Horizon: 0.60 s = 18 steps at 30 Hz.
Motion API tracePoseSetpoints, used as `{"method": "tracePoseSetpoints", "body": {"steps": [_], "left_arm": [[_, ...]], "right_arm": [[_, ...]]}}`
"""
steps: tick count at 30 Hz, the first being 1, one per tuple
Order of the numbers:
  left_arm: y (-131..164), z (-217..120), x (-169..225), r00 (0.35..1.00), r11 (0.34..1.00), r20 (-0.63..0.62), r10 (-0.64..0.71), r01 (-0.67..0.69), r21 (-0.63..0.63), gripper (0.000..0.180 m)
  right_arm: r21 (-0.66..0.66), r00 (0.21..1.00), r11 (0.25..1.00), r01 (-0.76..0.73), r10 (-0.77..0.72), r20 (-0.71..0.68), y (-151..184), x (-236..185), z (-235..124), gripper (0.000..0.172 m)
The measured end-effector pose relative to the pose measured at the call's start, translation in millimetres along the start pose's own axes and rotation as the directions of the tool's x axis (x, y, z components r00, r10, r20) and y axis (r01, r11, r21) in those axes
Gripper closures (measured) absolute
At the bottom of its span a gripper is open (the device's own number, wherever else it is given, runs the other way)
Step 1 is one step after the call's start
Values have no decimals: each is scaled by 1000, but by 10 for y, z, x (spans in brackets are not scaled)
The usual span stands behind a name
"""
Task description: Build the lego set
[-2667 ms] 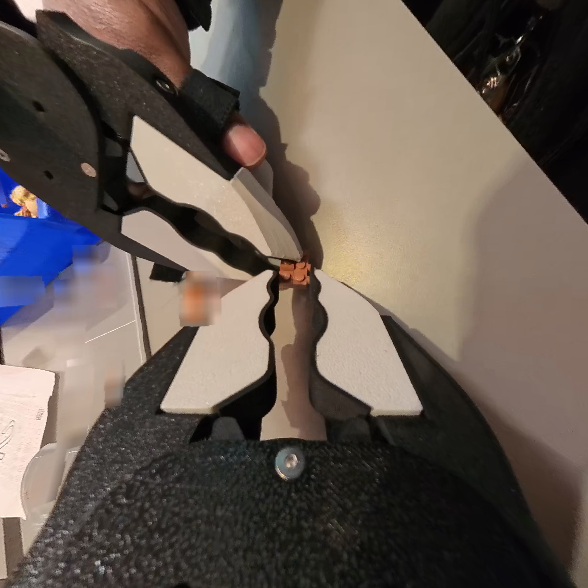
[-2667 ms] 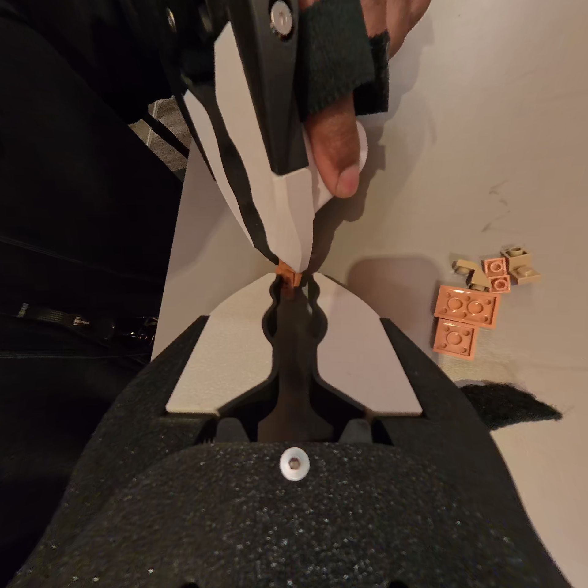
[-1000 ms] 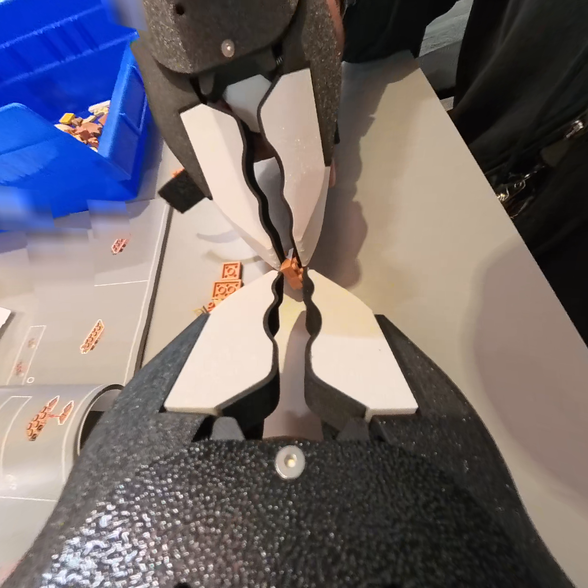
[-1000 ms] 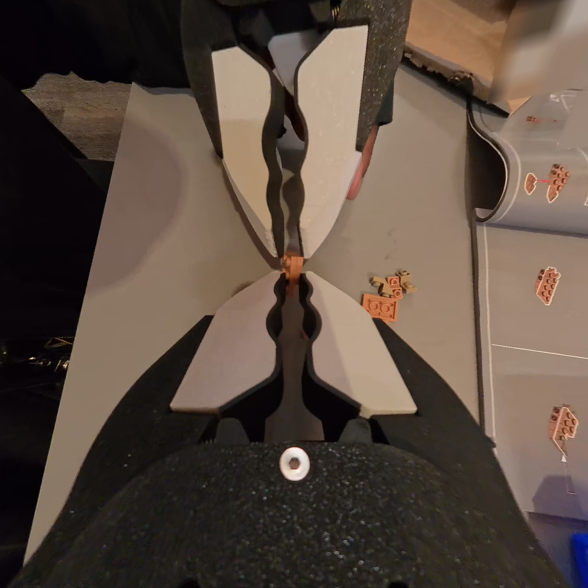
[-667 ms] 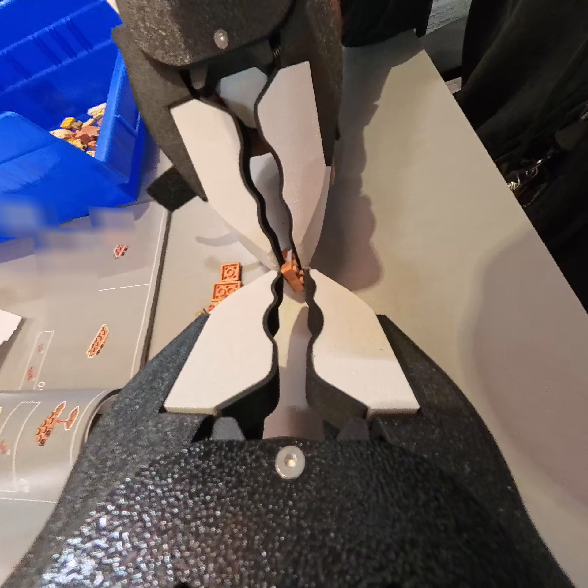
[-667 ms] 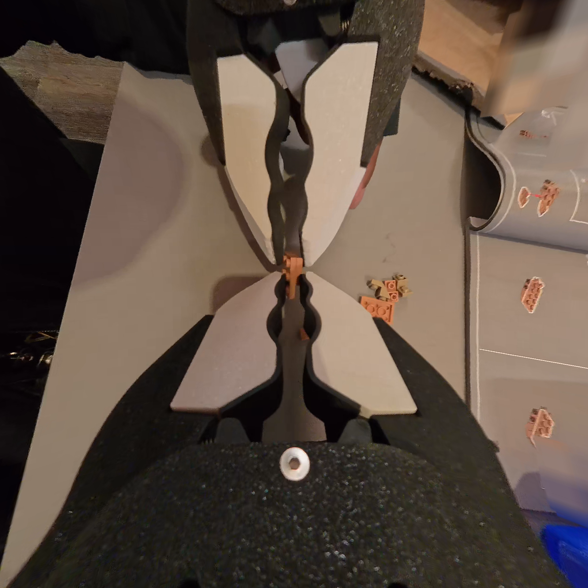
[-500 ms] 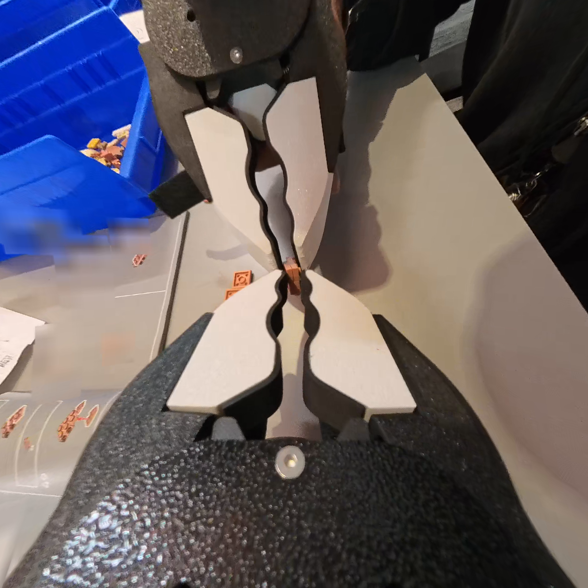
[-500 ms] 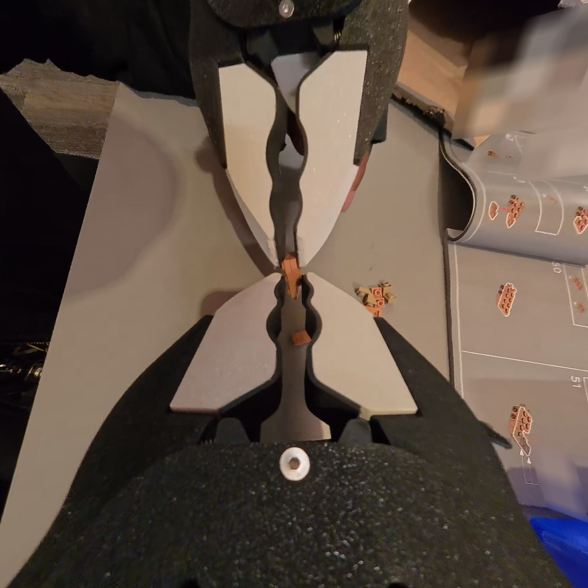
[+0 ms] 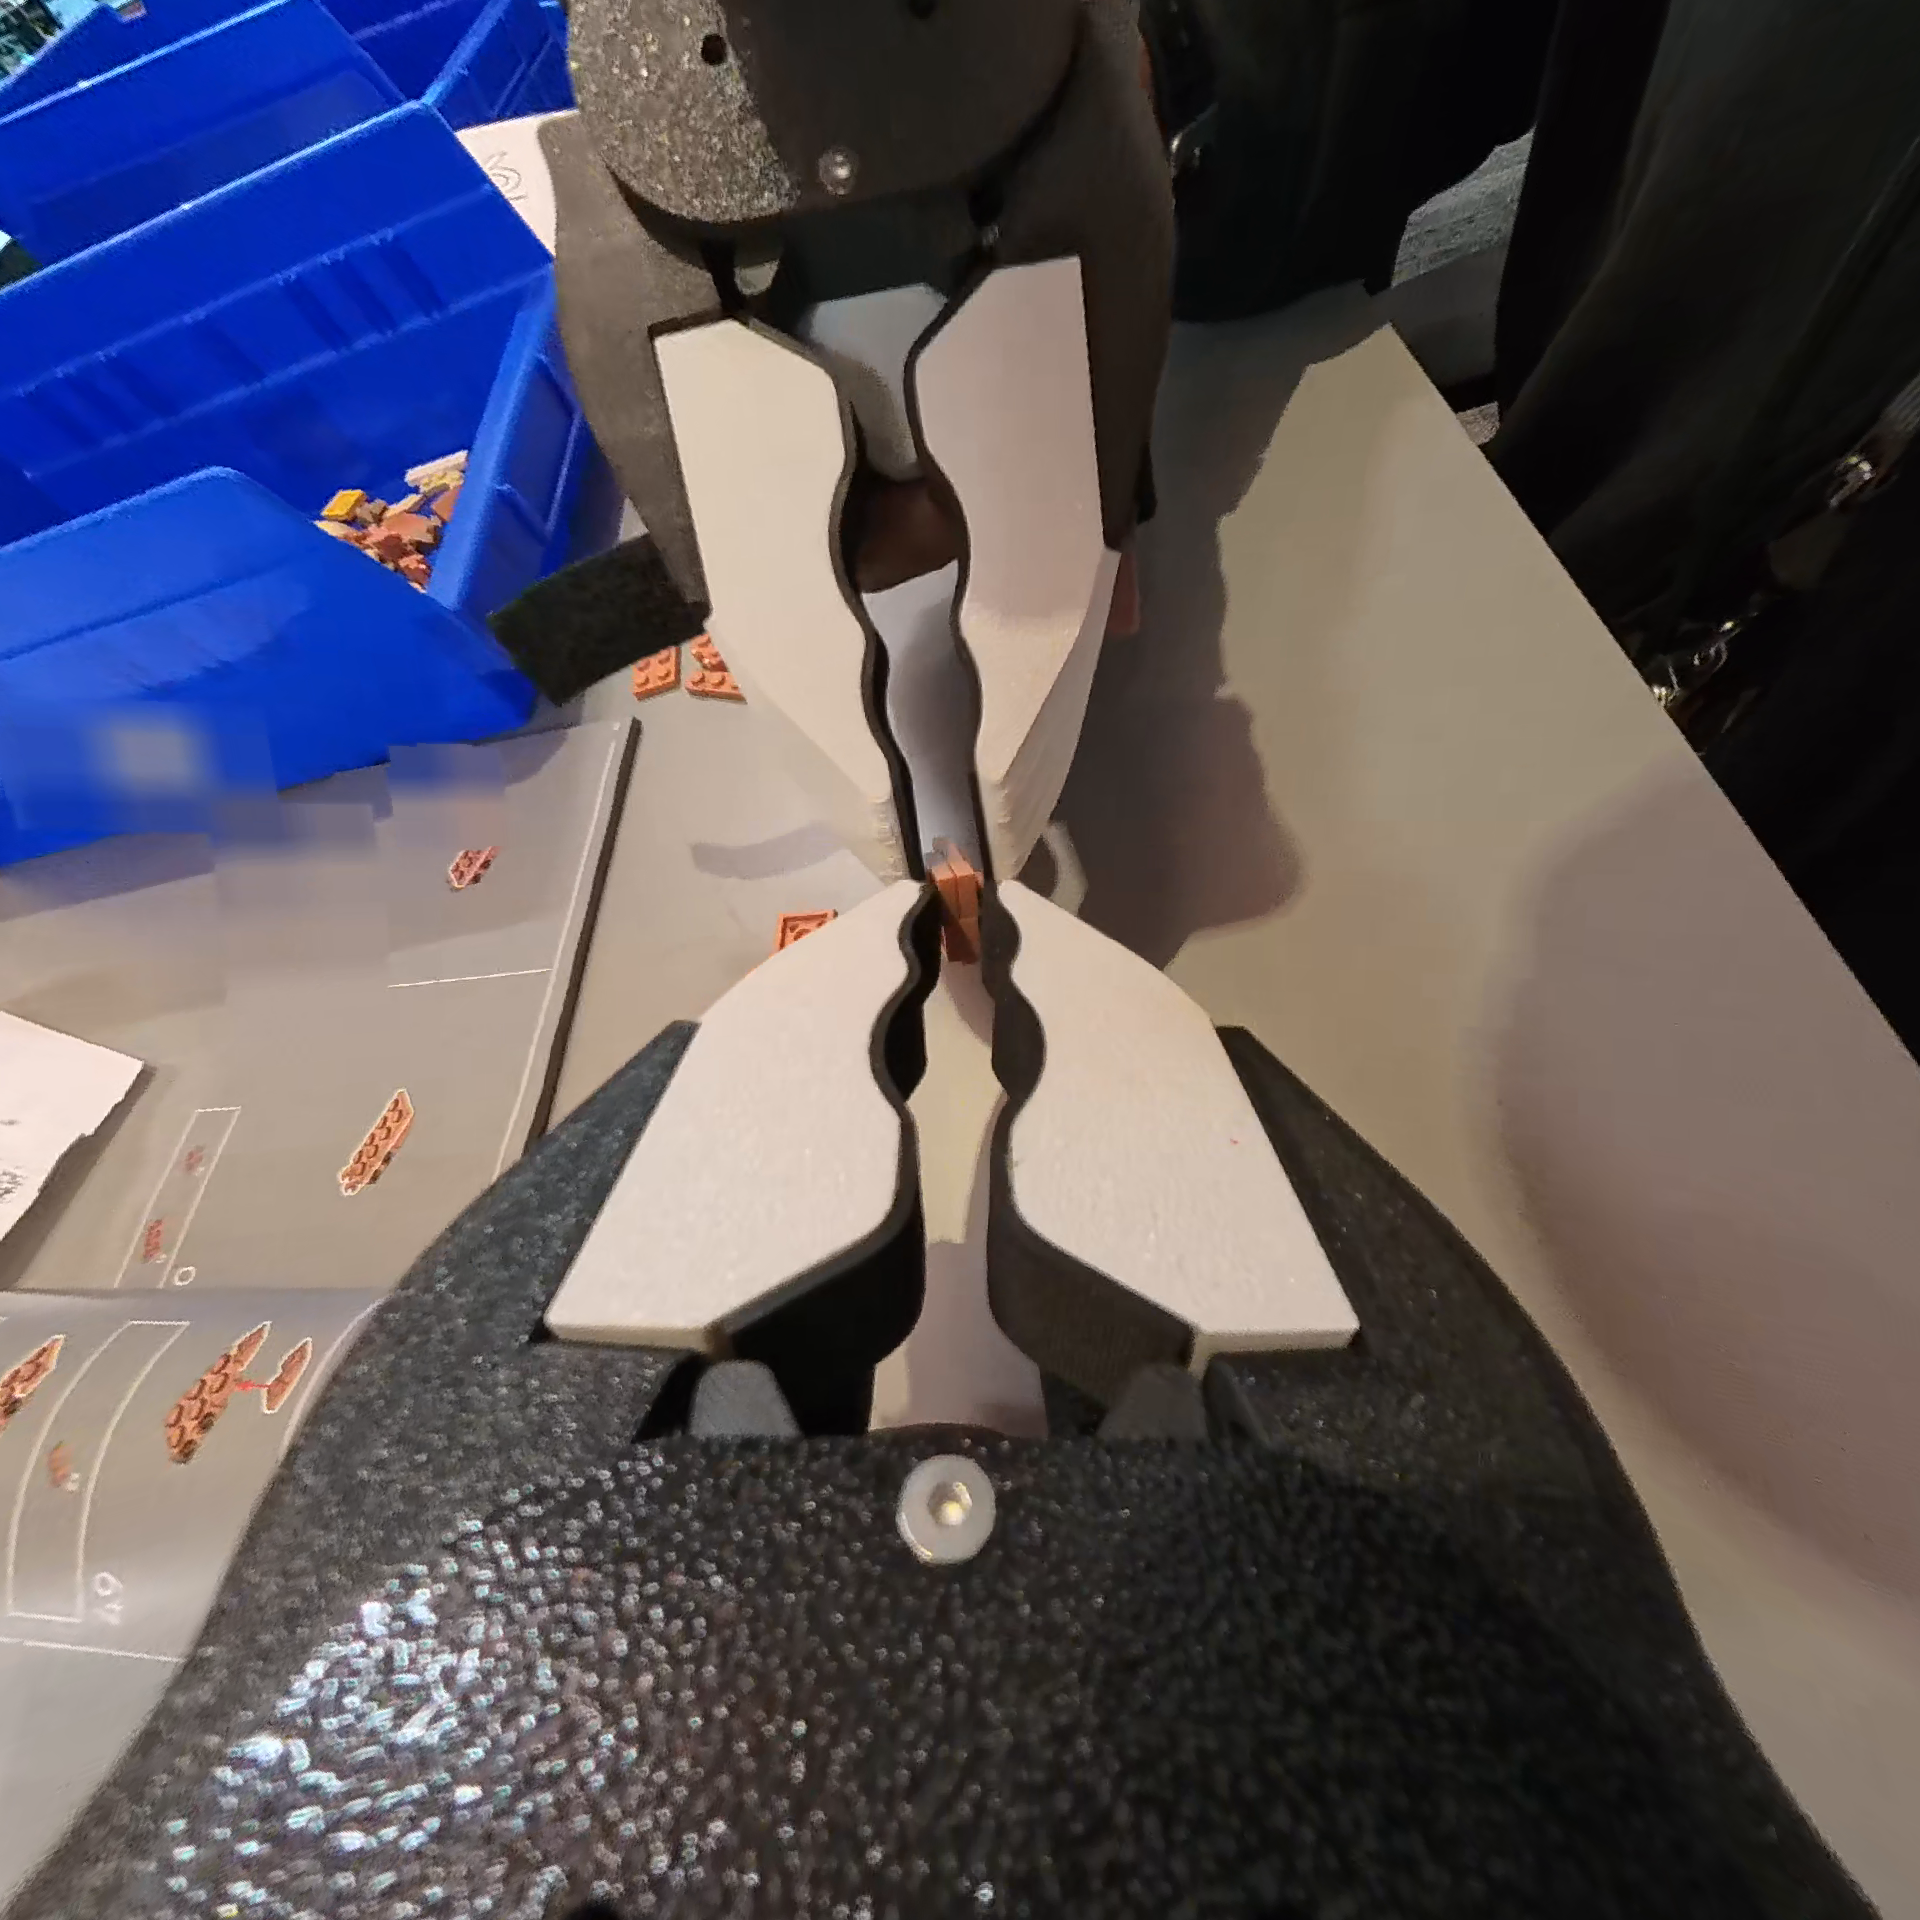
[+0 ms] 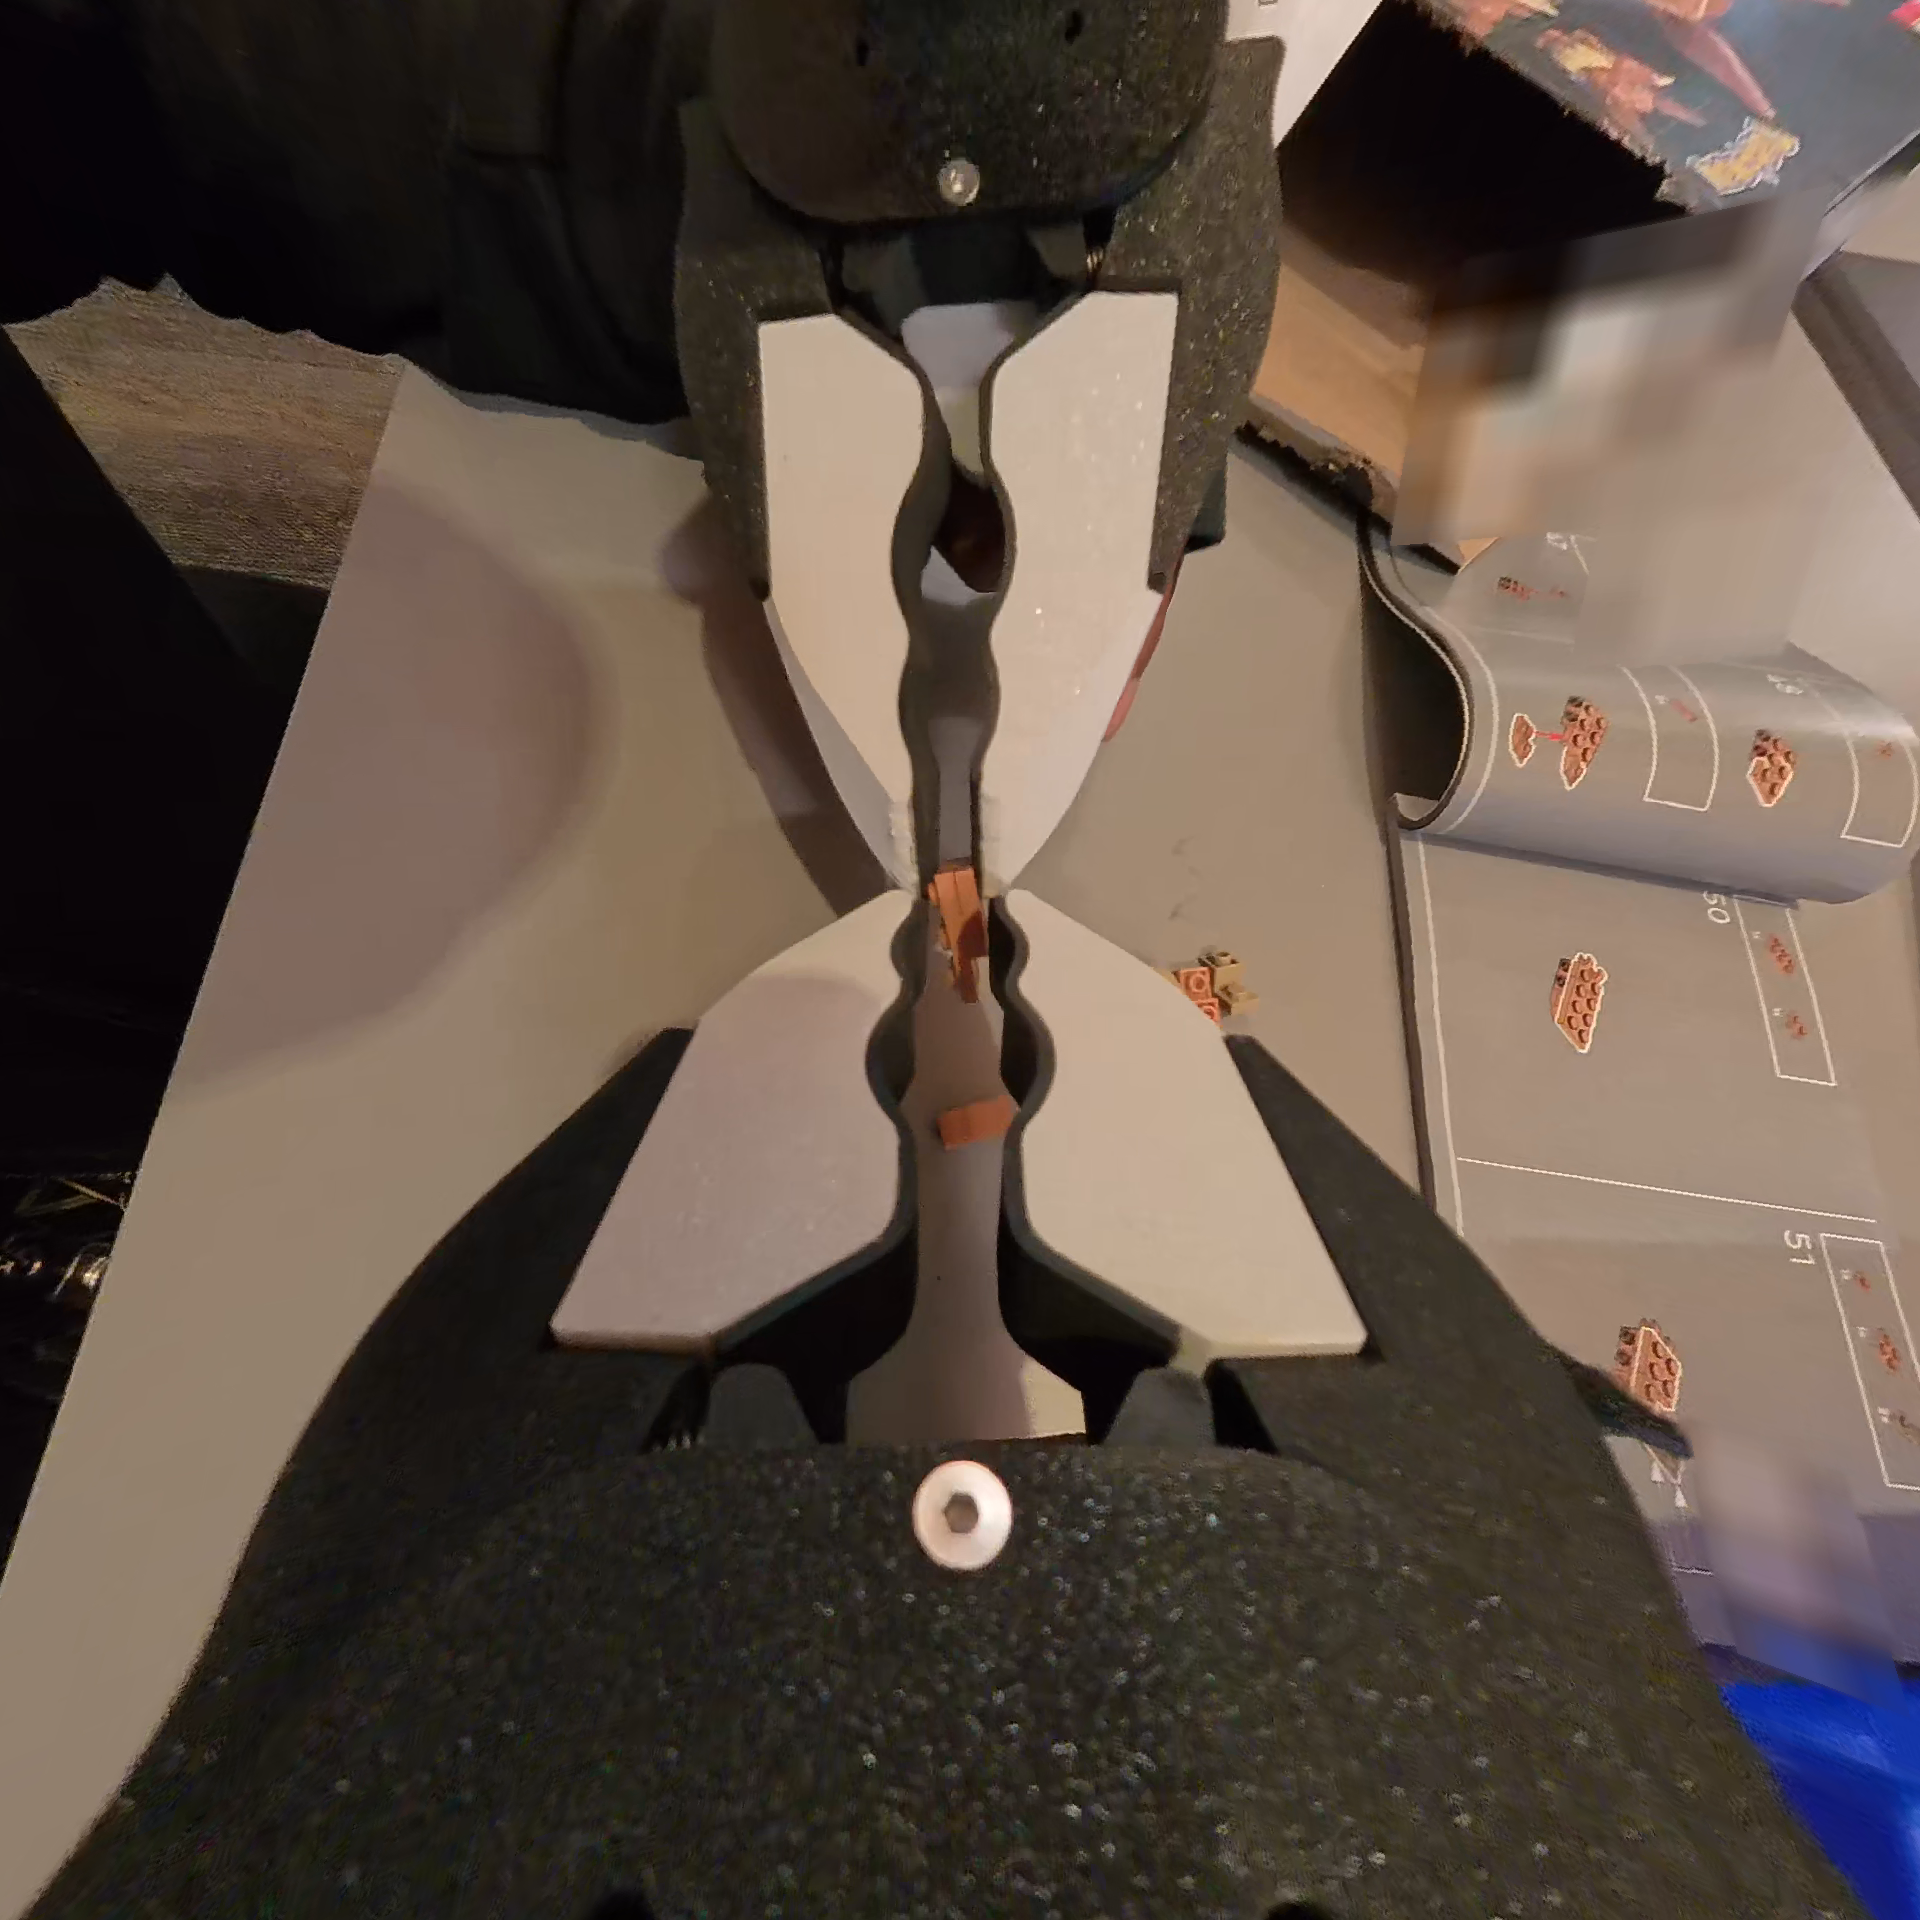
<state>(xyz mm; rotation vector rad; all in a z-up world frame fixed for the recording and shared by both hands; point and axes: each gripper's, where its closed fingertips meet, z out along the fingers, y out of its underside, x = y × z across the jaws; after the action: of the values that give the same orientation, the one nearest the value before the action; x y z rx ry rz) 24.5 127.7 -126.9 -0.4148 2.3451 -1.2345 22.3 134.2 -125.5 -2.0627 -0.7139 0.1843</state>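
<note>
The two grippers meet tip to tip above the pale table (image 9: 1455, 935). A small orange-brown brick stack (image 9: 958, 904) stands on edge between them. My left gripper (image 9: 956, 914) is shut on it, with both pads against its sides. In the right wrist view the left gripper (image 10: 951, 857) comes in from above, clamped on the stack's (image 10: 951, 899) top. My right gripper (image 10: 954, 920) stands around the tilted lower part, with a slim gap beside it, so it counts as open. It also shows in the left wrist view (image 9: 951, 842). A loose brown piece (image 10: 971, 1124) lies below, between the right fingers.
Blue bins (image 9: 260, 468) with small bricks stand at the left. Loose orange plates (image 9: 686, 670) lie near them. A grey instruction mat (image 10: 1662, 1039) covers the table, with its far end rolled up. A small tan and orange pile (image 10: 1216, 987) lies beside it. A cardboard box (image 10: 1455, 156) and a person in dark clothes (image 9: 1662, 416) are close by. Both grippers' tips are close together, under 4 cm apart. The loose brown piece (image 10: 971, 1124) is about 6 cm from both grippers' fingertips.
My left pads closed tighter on the stack while my right pads eased apart around it. Both grippers rose a little from the table. The loose brown piece came into view below.
</note>
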Motion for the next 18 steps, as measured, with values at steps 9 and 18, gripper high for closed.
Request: {"method": "tracePoseSetpoints", "body": {"steps": [9,18], "left_arm": [[13,5,33,1000,1000,-18,-4,4,-18,174],[31,10,15,1000,999,-12,-21,21,-29,174]], "right_arm": [[-4,1000,1000,13,-12,18,19,-27,11,164],[-8,1000,1000,-4,4,8,29,-1,23,165]]}}
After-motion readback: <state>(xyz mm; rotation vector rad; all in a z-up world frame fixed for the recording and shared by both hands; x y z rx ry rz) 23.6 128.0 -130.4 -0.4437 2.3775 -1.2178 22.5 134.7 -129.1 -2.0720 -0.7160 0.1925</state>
